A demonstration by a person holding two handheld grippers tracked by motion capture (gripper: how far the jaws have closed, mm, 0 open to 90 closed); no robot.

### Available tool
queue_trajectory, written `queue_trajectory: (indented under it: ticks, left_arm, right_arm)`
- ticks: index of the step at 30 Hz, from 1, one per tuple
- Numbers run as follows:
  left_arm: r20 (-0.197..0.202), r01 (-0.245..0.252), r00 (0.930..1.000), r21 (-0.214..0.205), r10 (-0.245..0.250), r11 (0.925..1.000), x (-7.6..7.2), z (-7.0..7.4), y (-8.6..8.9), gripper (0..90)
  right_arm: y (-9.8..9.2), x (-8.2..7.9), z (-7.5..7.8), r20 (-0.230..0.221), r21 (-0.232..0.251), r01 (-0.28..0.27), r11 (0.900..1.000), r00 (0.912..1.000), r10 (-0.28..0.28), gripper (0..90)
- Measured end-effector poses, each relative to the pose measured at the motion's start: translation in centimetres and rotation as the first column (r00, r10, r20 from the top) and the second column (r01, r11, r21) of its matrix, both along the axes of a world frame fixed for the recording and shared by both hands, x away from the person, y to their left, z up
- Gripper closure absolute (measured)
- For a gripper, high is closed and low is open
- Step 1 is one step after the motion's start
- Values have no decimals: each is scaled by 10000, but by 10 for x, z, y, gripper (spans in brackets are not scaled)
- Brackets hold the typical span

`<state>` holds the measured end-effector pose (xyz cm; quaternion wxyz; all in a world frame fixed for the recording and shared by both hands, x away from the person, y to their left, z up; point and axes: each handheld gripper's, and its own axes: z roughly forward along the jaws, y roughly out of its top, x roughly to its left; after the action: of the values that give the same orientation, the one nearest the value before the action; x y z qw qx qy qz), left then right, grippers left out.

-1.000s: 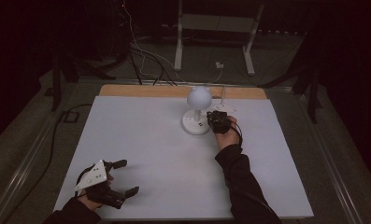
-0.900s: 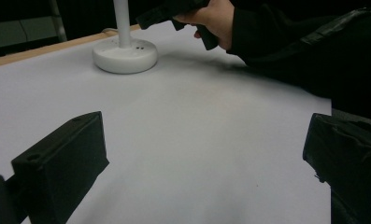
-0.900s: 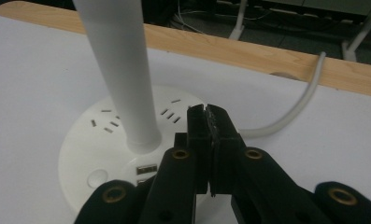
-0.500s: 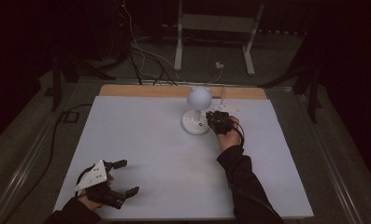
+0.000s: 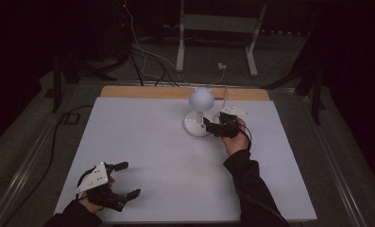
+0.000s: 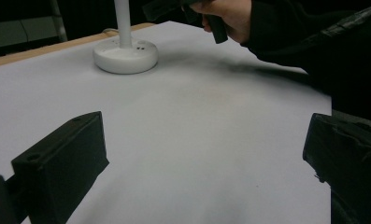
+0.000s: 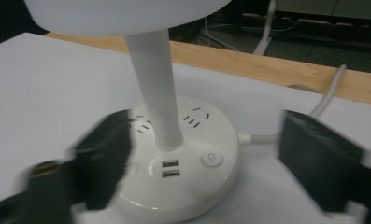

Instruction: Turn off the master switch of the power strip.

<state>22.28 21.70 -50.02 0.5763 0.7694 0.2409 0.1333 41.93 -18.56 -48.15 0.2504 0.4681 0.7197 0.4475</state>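
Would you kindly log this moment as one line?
right gripper: jaws just opening, nothing clamped, at round white lamp base | left gripper: open, idle | white table

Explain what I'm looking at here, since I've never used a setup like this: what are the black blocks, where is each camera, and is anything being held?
There is no robot arm: a person sits at the table and holds a two-jawed claw in each hand. One picture comes from a fixed camera above, looking forward and down. The other two come from cameras riding on the claws, and the black blocks rising from the bottom of those pictures are that claw's own jaws.

The left claw rests near the table's front edge, jaws wide apart with nothing between them.

The right claw is at the white desk lamp. Its jaws have just been opening and now stand on either side of the lamp's round base without pressing on it, so nothing is held. The base carries sockets and a power button, and a white cord leads away from it.
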Motion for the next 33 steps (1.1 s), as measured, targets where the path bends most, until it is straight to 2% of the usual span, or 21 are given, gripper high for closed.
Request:
queue_trajectory:
  ticks: [2, 4, 8, 15, 17, 21, 26, 33]
  left_arm:
    - [7, 13, 10000, 15, -13, 10000, 0, 0, 0, 3]
    - [20, 30, 10000, 31, -31, 10000, 0, 0, 0, 4]
    - [24, 24, 10000, 8, -24, 10000, -1, 0, 0, 4]
    - [38, 43, 10000, -22, -43, 10000, -1, 0, 0, 3]
    - [33, 55, 10000, 1, -55, 10000, -1, 0, 0, 3]
    - [51, 63, 10000, 8, -63, 10000, -1, 1, 0, 3]
    - [54, 64, 10000, 3, -64, 10000, -1, 1, 0, 3]
    - [61, 66, 10000, 13, -66, 10000, -1, 1, 0, 3]
  right_arm:
    - [-1, -1, 0, -73, 109, -154, 9998, 9999, 155, 109]
    - [-2, -2, 0, -66, 185, -446, 9988, 9990, 448, 0]
    - [-5, -6, 1, -370, 129, -855, 9963, 9956, 860, 0]
    - [-15, -19, 11, -537, 518, -1141, 9921, 9917, 1168, 0]
    - [-18, -23, 12, -713, 627, -1248, 9902, 9891, 1292, 0]
    - [-23, -34, 13, -747, 612, -1454, 9875, 9859, 1497, 0]
    - [-29, -49, 12, -727, 841, -1734, 9812, 9810, 1796, 0]
    - [-36, -71, 8, -747, 482, -2037, 9778, 9755, 2069, 0]
